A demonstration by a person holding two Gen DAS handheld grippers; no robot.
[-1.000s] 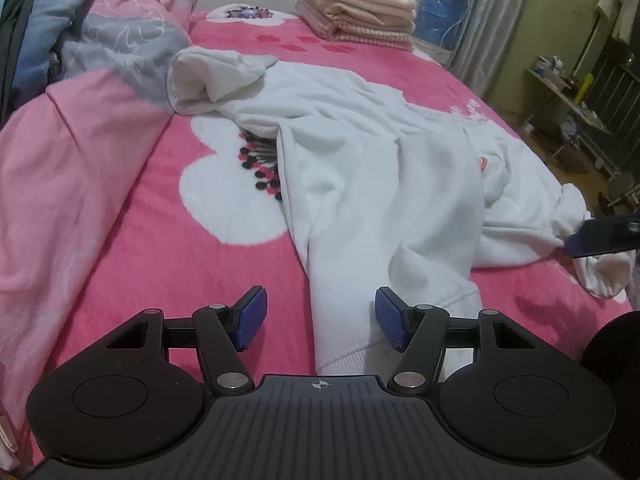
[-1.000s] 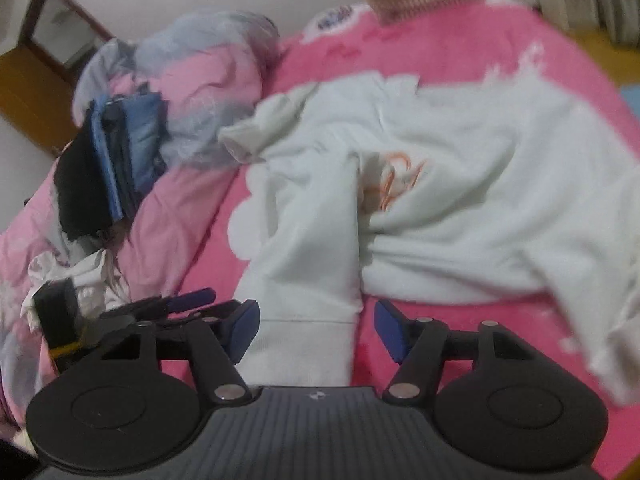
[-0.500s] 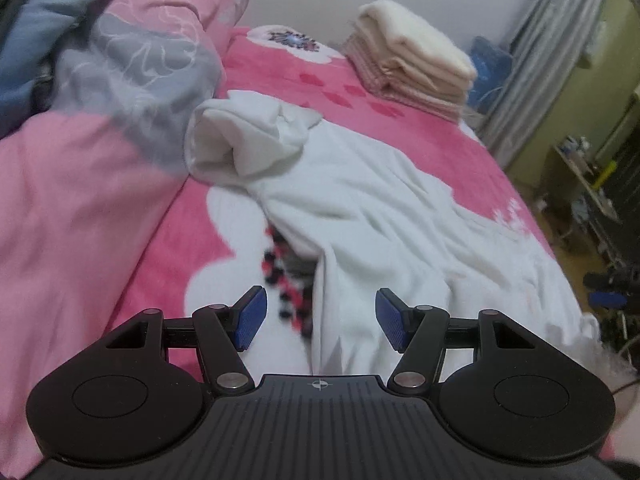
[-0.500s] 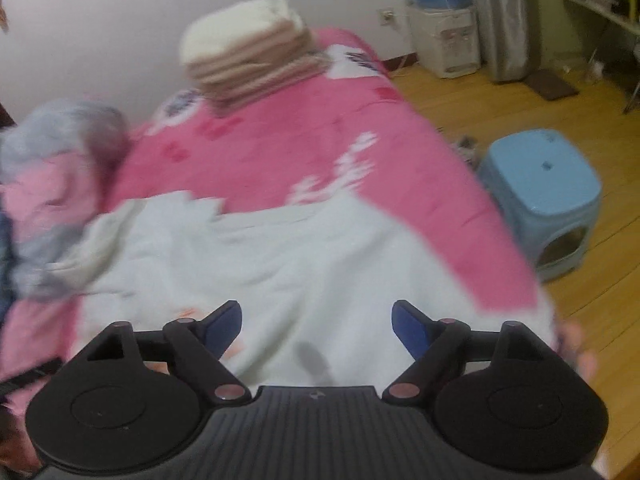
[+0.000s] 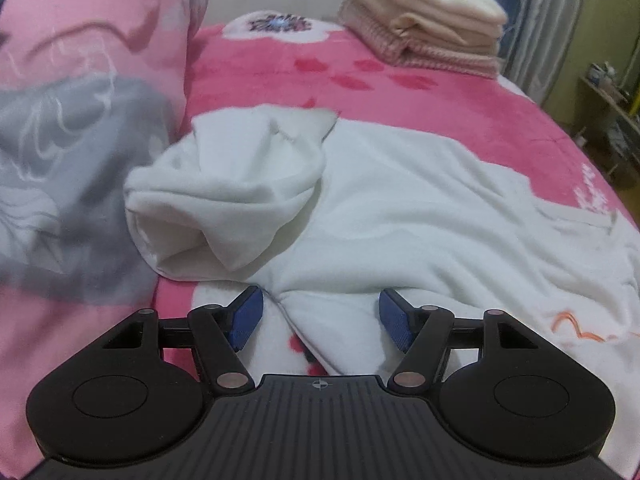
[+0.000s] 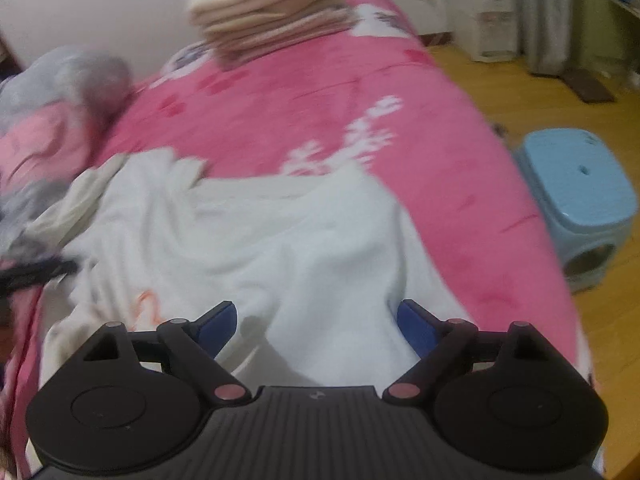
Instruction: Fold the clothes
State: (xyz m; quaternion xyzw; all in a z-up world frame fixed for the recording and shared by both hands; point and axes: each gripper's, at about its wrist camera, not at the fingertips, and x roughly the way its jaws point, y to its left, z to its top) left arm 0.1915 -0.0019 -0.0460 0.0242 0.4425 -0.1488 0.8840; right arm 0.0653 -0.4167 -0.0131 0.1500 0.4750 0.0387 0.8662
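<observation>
Both tools (image 5: 321,317) (image 6: 316,328) opening over rumpled sweatshirt (image 5: 400,216).

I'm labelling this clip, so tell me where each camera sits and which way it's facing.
Left wrist: on the left hand-held gripper, angled down over the bed at the white sweatshirt; only its own opening blue pads show, cloth between them ungripped.
Right wrist: on the right hand-held gripper, angled down over the sweatshirt's other side, blue stool beside the bed; pads opening, not gripping.
Shared: sweatshirt, pink bedcover, folded stack.
</observation>
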